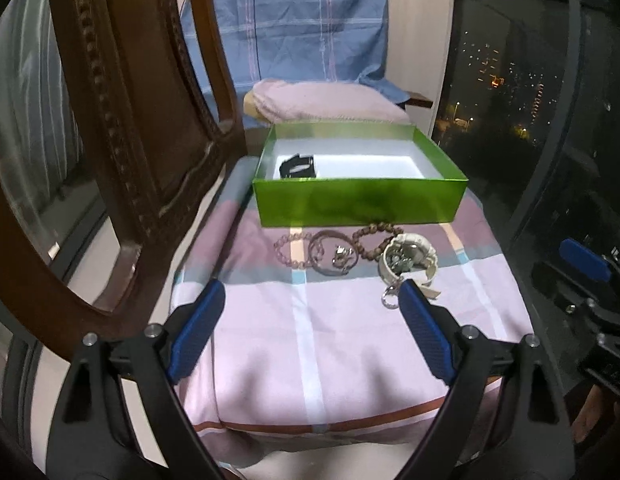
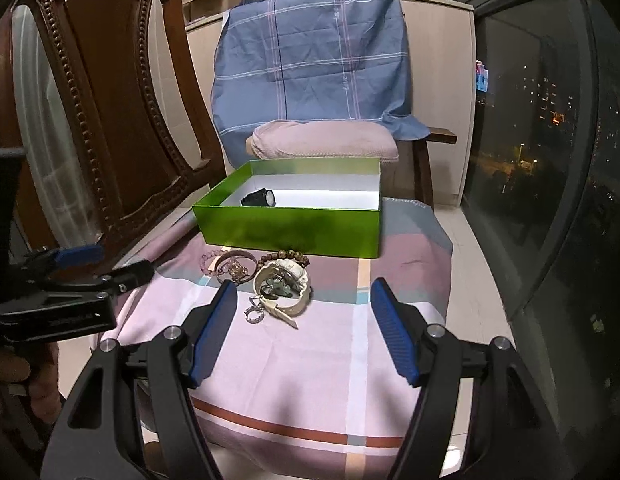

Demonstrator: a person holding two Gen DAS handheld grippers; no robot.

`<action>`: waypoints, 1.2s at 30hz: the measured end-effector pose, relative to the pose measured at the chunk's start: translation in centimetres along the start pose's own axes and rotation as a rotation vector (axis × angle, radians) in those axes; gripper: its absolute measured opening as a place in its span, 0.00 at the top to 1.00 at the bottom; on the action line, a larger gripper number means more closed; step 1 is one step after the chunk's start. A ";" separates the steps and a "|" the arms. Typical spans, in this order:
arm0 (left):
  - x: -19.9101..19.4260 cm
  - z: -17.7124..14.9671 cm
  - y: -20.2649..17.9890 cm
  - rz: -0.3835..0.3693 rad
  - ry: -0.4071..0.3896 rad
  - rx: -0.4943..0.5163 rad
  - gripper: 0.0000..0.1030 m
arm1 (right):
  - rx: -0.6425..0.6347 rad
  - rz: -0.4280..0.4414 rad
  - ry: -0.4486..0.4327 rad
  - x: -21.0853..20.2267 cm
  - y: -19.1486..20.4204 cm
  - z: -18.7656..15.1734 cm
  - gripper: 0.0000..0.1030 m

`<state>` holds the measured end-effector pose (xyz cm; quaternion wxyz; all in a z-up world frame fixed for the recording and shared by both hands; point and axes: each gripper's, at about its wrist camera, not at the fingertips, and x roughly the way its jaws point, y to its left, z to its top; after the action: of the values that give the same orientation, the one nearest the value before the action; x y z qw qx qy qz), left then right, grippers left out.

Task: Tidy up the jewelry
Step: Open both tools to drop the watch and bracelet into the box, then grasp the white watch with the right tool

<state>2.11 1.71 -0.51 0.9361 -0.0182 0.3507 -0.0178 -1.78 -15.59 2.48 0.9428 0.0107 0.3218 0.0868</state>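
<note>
Left wrist: jewelry (image 1: pixel 349 254) beyond tongs (image 1: pixel 311 300).

Glossy green cardboard on the box (image 2: pixel 290 230), matt white paper lining inside. Soft woven cloth in pink, grey and white checks over the table (image 2: pixel 310 360). Carved, varnished dark wood on the chair back (image 2: pixel 110 100) at 10 o'clock. Crumpled blue plaid fabric on the sheet (image 2: pixel 313 60) at 12 o'clock. Cream matt plastic on the watch (image 1: pixel 407 258), shiny metal on the small ring (image 1: pixel 389 298). Round wooden beads on the bracelet (image 1: pixel 369 242), translucent pink beads on the other bracelet (image 1: pixel 288 246). Ribbed blue rubbery pads (image 2: pixel 393 336), matt black plastic arms.
</note>
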 end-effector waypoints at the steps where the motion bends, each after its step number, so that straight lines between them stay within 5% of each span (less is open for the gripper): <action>1: 0.2 0.1 0.1 -0.008 0.004 -0.007 0.14 | 0.001 0.002 0.000 0.0 -0.1 0.1 0.34; 36: 0.7 0.1 -1.2 -0.039 0.024 0.022 0.14 | -0.006 0.015 0.059 1.9 -0.2 -0.3 0.36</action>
<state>2.67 0.52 -0.84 0.9315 -0.0146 0.3613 -0.0401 -0.46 -15.49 1.05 0.9322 0.0078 0.3490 0.0951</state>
